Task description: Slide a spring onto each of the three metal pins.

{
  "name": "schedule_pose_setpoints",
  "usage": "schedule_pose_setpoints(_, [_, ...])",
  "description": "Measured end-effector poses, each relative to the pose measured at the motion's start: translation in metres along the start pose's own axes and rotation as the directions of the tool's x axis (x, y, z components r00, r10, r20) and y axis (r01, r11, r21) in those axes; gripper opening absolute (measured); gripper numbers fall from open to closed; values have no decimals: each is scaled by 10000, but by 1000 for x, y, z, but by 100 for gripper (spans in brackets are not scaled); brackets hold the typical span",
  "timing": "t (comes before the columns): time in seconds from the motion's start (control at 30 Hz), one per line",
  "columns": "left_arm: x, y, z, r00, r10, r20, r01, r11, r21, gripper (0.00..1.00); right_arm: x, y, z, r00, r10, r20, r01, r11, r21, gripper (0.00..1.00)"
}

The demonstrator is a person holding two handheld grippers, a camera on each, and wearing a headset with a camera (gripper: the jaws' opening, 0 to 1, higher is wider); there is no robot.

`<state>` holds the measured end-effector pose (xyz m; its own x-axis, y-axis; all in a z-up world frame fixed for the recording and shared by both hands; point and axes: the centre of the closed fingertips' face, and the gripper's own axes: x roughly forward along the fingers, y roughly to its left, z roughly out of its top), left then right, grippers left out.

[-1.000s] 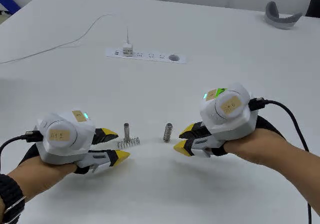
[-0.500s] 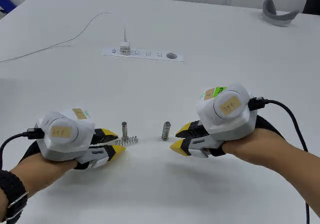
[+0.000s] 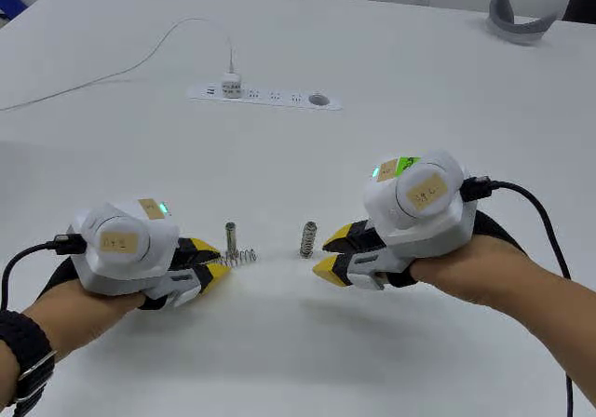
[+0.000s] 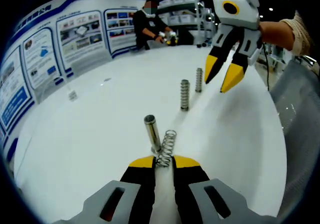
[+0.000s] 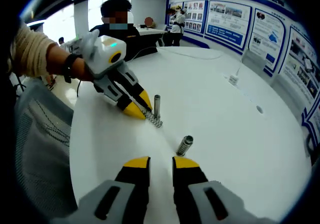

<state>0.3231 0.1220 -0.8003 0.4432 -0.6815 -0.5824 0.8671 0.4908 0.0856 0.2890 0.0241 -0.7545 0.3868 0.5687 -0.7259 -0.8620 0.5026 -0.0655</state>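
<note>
Your left gripper [image 3: 219, 260] is clamped on one end of the loose spring [image 3: 239, 258]. The spring's free end sits just beside the bare pin [image 3: 230, 237], which stands upright on the white surface [image 3: 279, 166]. Your right gripper [image 3: 319, 258] hangs with its jaws apart and nothing between them, near a sprung pin [image 3: 308, 239]. A second sprung pin [image 4: 199, 79] stands just beyond that one.
</note>
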Motion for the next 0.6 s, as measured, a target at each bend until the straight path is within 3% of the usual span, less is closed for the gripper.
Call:
schedule_pose_setpoints(0.3, [-3,-2,-2,10000,5,-31,-5,9998,175,11,2,3,3,10000,75,57,-75,10000,-23,19])
schedule_pose_setpoints(0.6, [-11,-15,1,9999,-139,-19,140,9990,417,11,3,7,7,9998,148,132,-147,9998,-113,18])
